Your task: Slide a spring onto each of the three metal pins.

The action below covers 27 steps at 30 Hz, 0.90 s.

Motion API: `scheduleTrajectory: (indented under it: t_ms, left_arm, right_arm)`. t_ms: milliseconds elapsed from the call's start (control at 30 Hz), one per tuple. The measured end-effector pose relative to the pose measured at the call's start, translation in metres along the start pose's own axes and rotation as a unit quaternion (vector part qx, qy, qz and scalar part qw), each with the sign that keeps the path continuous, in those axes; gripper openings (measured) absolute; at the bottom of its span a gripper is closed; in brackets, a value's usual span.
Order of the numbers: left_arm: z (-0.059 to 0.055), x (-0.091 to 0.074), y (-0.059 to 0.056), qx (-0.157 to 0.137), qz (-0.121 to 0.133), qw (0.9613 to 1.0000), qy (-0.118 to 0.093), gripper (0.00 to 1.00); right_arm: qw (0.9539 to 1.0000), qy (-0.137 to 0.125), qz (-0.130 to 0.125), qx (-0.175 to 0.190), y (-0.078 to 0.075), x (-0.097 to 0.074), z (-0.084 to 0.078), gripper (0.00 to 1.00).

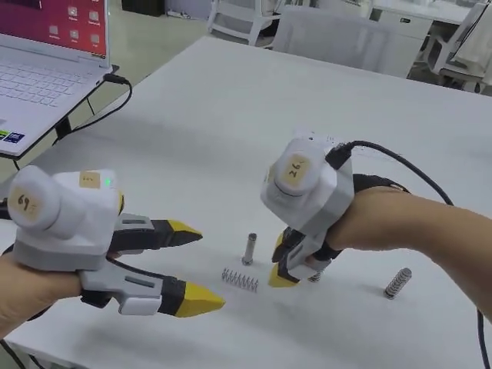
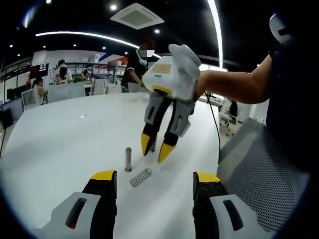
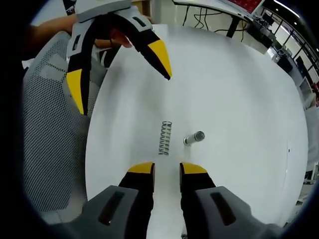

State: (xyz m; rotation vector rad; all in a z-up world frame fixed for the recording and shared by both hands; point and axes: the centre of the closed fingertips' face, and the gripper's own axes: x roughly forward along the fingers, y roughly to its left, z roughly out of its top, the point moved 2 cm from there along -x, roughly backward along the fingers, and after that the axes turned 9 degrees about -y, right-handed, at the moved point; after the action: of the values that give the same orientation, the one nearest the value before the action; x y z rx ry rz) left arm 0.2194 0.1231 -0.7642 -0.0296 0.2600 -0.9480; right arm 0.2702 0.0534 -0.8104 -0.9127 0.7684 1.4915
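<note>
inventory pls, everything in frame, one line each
table: 1, white, holds all the parts
loose spring: 1, silver, lying flat beside the bare pin
bare pin: 1, silver metal, upright, mid-table
far spring: 1, silver, tilted, right of the right gripper; can't tell whether a pin is inside
laptop: 1, white with a red screen, far left
laptop cable: 1, black, plugged into the laptop's side
chairs: several, white and grey, beyond the table
left gripper: 1, white body, black jaws with yellow tips, open wide, lower left
right gripper: 1, same colours, jaws slightly apart, tips down by the loose spring
forearm: 1, behind the right gripper
</note>
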Motion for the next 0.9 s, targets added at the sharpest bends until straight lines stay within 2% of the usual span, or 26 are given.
scheduleTrajectory:
  t_ms: [267,700,900]
  left_arm:
    - [-0.003,-0.003,0.000,-0.001,0.003,1.0000,0.002,0.56]
    - [-0.006,-0.007,0.001,-0.004,0.005,1.0000,0.004,0.56]
    - [-0.007,-0.009,0.002,-0.006,0.006,0.9999,0.005,0.55]
  right_arm:
    - [1.0000,0.002,0.004,-0.001,0.004,0.014,0.005,0.15]
    - [0.9998,0.020,0.001,0.002,0.003,0.032,0.002,0.12]
    - [0.9996,0.029,-0.004,-0.005,0.002,0.035,-0.001,0.10]
